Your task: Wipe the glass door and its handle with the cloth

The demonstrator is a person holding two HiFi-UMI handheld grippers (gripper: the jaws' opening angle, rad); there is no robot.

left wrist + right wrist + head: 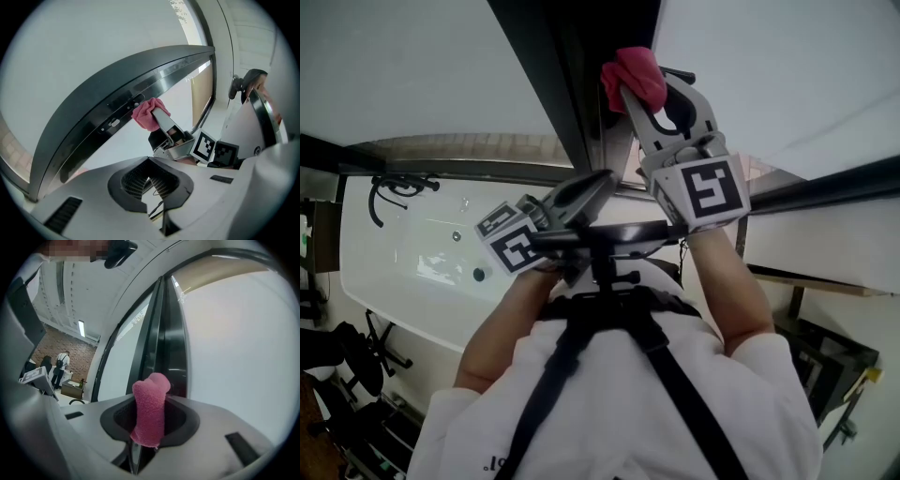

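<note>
Now R gripper (630,94), clamped on pink cloth (635,71), is nearer, touching the upright door frame (574,89); L gripper (598,186) sits lower, closed, empty.

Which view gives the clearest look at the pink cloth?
The right gripper view: the cloth fills the centre, clamped in the jaws of the right gripper. The head view shows only its bunched end; the left gripper view shows it small against the door frame.

The cloth (635,73) sits between the right gripper's (643,97) jaws, against the door frame (551,75), which has glass (422,66) on either side. The left gripper (596,184) is below and to the left.
</note>
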